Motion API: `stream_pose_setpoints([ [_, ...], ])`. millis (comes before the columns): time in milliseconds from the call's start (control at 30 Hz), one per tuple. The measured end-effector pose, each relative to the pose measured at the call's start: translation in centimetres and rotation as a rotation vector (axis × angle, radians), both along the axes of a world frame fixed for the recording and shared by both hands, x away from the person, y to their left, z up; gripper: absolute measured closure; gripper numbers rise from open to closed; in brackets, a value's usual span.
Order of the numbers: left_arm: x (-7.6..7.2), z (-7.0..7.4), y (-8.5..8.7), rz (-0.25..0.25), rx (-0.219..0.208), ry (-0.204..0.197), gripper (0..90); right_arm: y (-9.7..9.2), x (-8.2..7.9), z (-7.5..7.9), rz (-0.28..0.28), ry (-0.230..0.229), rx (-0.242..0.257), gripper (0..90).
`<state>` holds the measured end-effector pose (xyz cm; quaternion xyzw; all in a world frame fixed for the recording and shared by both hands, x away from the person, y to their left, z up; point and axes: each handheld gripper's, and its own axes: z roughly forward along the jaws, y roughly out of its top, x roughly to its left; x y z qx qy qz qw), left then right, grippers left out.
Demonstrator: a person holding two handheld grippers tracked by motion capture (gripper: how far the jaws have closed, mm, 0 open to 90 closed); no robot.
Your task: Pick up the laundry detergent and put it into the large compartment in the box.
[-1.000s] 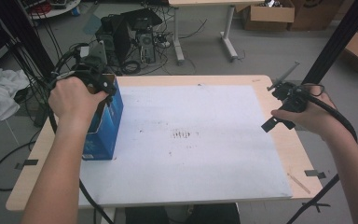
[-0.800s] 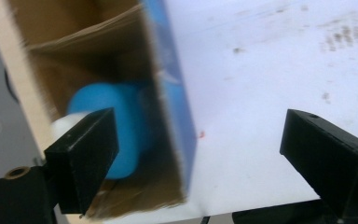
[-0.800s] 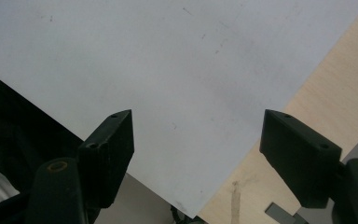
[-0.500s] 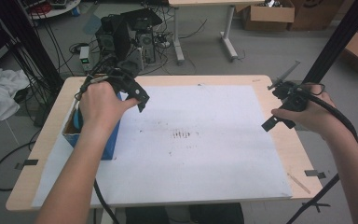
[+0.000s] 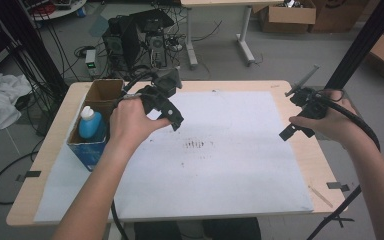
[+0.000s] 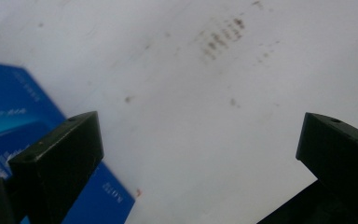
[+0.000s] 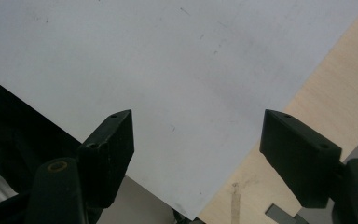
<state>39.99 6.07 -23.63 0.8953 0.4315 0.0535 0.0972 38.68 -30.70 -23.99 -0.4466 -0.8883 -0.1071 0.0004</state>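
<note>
Jaws of the left gripper (image 5: pixel 172 117) stand wide apart with nothing between them, having just been opening; they hang over the white sheet (image 5: pixel 215 165), just beside the blue carton (image 5: pixel 92 132). That carton sits near the tabletop's (image 5: pixel 42 165) left edge, towards the far corner, its top open, with one blue bottle (image 5: pixel 90 124) with a white cap standing inside. In the left gripper view the carton's blue side (image 6: pixel 18 121) lies behind the left-hand jaw, and bare sheet runs off towards a patch of brown specks (image 6: pixel 221 37). The right gripper (image 5: pixel 300 117), over by the right edge, is open too and holds nothing; beneath it the sheet's edge (image 7: pixel 242 158) meets a strip of bare wood. One carton, one bottle, two grippers, and the whole middle of the sheet free.
</note>
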Motion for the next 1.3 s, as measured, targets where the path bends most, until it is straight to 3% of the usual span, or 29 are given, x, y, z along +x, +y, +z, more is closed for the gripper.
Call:
stream_pose_setpoints([
  [167,-0.8,-0.2,-1.9,-0.125,-0.032,-0.006,0.7,0.0,0.2,-0.2,-0.003,0.005,0.000,26.2],
  [367,-1.0,-0.8,-2.7,-0.173,-0.035,0.005,0.5,0.2,0.3,-0.5,0.000,0.010,0.000,26.2],
  [1300,-1.0,-1.3,-3.0,-0.179,-0.024,0.029,0.3,0.0,0.2,-0.5,-0.001,0.013,0.001,26.2],
])
